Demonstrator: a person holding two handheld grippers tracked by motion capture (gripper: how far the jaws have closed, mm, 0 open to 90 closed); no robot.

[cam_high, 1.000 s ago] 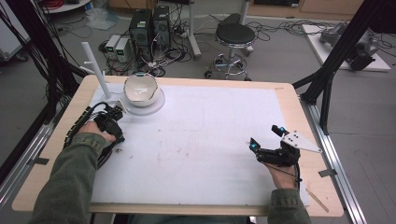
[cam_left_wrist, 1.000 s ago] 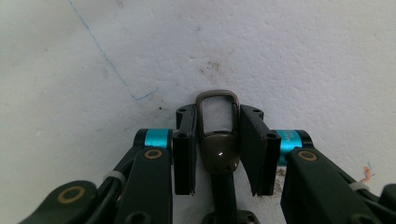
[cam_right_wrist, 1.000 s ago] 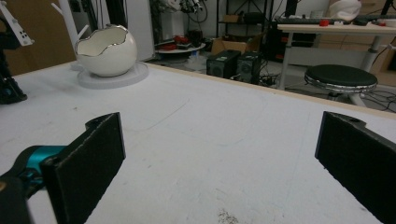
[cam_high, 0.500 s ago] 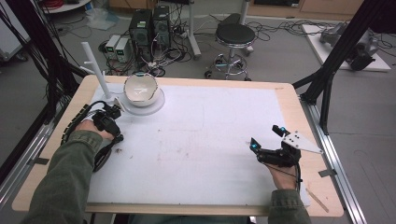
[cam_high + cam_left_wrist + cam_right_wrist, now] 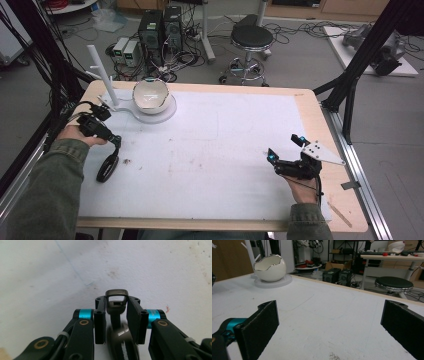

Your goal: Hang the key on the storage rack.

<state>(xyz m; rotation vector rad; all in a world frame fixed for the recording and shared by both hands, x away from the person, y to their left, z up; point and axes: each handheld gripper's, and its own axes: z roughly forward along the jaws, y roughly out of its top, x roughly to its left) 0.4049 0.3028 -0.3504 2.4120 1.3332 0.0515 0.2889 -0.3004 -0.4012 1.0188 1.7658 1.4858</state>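
The left gripper (image 5: 102, 131) has its fingers clamped on the buckle end of a dark watch (image 5: 116, 305), which hangs just above the surface (image 5: 225, 150). Keep that grip firm while carrying it. The right gripper (image 5: 286, 156) rests with fingers apart

I'm working in a lab: past the table (image 5: 310, 107) at twelve o'clock sit computer towers (image 5: 160, 30) in tangled floor cables (image 5: 300, 32) and a round stool (image 5: 252, 37). At two o'clock, black frame struts (image 5: 370, 50); more benches (image 5: 387, 257) behind.
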